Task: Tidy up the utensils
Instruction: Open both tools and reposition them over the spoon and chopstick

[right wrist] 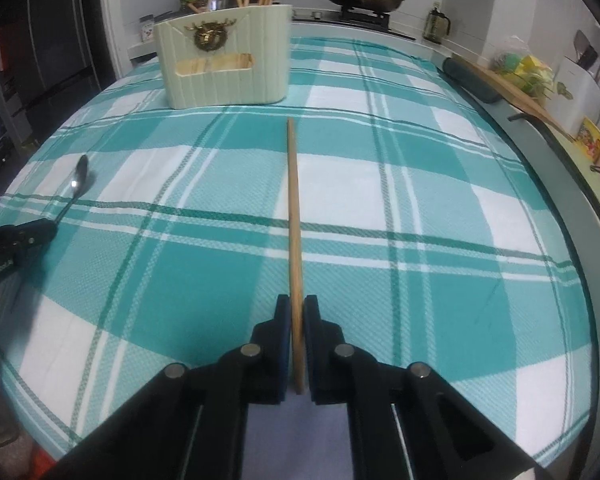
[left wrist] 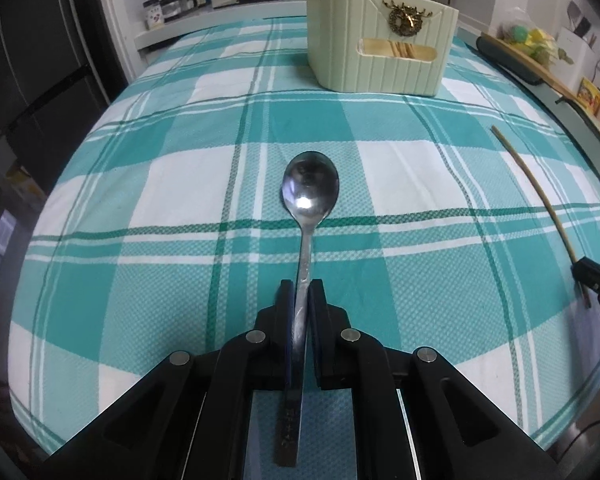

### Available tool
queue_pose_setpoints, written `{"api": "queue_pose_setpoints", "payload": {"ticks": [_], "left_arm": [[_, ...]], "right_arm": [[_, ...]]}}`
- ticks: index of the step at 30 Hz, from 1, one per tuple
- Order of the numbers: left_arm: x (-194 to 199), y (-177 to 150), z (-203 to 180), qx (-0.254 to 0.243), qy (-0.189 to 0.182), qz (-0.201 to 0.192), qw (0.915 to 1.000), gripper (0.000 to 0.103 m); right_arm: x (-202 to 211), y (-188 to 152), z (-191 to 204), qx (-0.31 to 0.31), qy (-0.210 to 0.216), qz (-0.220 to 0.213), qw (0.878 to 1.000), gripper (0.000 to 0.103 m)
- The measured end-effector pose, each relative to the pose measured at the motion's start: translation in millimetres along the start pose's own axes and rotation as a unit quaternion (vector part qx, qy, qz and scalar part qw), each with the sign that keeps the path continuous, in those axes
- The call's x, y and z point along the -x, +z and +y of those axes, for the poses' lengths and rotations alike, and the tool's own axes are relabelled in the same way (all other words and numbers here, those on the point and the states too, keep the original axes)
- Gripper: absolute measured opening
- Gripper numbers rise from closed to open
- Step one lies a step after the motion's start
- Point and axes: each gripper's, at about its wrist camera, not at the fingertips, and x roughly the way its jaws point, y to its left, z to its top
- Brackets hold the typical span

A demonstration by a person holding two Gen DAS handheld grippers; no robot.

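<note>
Left gripper [left wrist: 301,286] pinched spoon [left wrist: 310,184] handle, bowl forward | right gripper [right wrist: 297,302] pinched chopstick [right wrist: 293,208], long axis forward | holder [left wrist: 380,40] stood ahead on tablecloth [left wrist: 140,200], well apart from both | neither gripper judged clearly nearer

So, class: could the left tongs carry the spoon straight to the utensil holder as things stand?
Probably yes. The left tongs are shut on the spoon, and only bare checked tablecloth lies between it and the utensil holder. The chopstick lies off to the right.
</note>
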Motion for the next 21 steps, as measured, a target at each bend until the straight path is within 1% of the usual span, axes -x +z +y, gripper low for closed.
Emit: {"api": "queue_pose_setpoints", "payload": {"ticks": [2,4,6,7,8,9,10,11,12,15,18,21], "left_arm": [[4,-5,5,0.0,-0.01,0.003,0.9999,0.011],[8,-10,9,-0.005,-0.014,0.004,0.9999,0.014],[13,-14,14,-0.008,-0.012,0.005,0.9999,0.028],[17,-16,16,-0.008,-0.014,0.004,0.9999,0.03],[20,-17,19,-0.009,-0.019,0.001,0.9998,0.036],[25,-18,21,-0.01,-0.026,-0.003,0.9996,0.044],[29,-18,22,-0.011,-0.034,-0.008,0.9993,0.047],[32,-18,23,-0.013,-0.041,-0.012,0.999,0.053],[35,-17,23,-0.016,-0.048,-0.015,0.9986,0.057],[37,-11,19,-0.031,-0.07,-0.012,0.997,0.057],[32,-1,13,-0.041,-0.074,-0.004,0.9964,0.059],[21,13,10,-0.037,-0.073,0.011,0.9966,0.059]], "right_arm": [[6,-9,-10,-0.023,-0.006,0.012,1.0,0.007],[13,-17,-13,-0.03,-0.004,0.022,0.999,0.007],[20,-25,-16,-0.041,0.012,0.028,0.999,0.011],[22,-29,-17,-0.047,0.02,0.03,0.998,0.023],[25,-31,-18,-0.053,0.024,0.029,0.998,0.04],[28,-33,-19,-0.059,0.024,0.024,0.998,0.045],[31,-34,-21,-0.063,0.022,0.017,0.998,0.047],[34,-34,-22,-0.064,0.02,0.01,0.998,0.047],[36,-33,-24,-0.065,0.017,0.007,0.998,0.047],[36,-30,-31,-0.08,0.022,0.003,0.997,0.047],[34,-27,-34,-0.09,0.028,0.002,0.996,0.047],[36,-23,-33,-0.083,0.034,-0.004,0.996,0.047]]}}
